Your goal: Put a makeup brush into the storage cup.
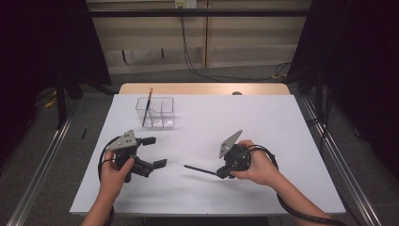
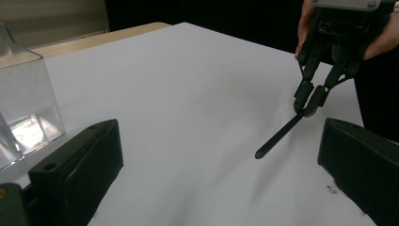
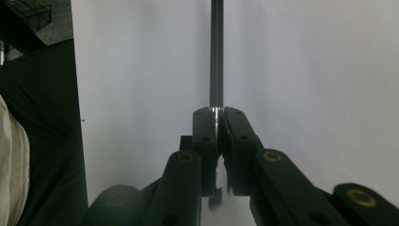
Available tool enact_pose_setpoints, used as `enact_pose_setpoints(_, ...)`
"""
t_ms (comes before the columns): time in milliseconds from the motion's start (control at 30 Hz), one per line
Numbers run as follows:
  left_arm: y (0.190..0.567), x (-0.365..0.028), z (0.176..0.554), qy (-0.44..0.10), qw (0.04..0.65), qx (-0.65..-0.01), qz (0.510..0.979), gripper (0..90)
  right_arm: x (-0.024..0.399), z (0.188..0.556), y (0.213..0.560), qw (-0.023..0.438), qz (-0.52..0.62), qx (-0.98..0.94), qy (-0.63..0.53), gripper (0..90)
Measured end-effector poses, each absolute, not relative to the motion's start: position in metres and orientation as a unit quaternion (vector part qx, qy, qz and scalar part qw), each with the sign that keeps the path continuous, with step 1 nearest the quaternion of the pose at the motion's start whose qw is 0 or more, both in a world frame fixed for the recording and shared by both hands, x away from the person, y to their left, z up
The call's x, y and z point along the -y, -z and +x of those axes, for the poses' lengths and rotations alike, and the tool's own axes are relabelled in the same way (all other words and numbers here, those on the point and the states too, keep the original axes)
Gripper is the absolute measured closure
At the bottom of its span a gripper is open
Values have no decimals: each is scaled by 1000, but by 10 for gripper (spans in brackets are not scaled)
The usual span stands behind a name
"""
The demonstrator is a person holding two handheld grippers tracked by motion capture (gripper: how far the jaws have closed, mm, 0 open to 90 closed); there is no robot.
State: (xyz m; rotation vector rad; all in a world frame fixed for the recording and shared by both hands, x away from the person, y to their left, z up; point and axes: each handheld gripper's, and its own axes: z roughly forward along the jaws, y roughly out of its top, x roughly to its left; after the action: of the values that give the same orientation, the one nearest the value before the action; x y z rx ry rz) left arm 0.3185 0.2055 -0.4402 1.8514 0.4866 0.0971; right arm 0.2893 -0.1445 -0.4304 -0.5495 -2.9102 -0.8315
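You are pinching a thin black stick (image 1: 200, 169), perhaps a brush handle or a pen, in the right gripper (image 1: 221, 174), its jaws clamped tight on one end while the rest is jutting out toward the table's (image 1: 263, 122) left edge, just above the white surface and nearer the near edge than the far one. Your left gripper (image 1: 154, 151) is waiting beside it, jaws spread wide and holding nothing. A clear divided container (image 1: 156, 112) is standing toward the far left corner, already carrying a brush (image 1: 147, 107) leaning upright. To land this one cleanly, you are probably best keeping the grip firm, tilting the free tip downward and lowering it into an open compartment without nudging the walls.
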Motion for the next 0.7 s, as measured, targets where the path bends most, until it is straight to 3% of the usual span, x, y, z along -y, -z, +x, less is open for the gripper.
enact_pose_setpoints(700, 432, -164, 323, -19, 540, -154, 827, 4, 141, 289, 427, 31, -162, 950, 265, 847)
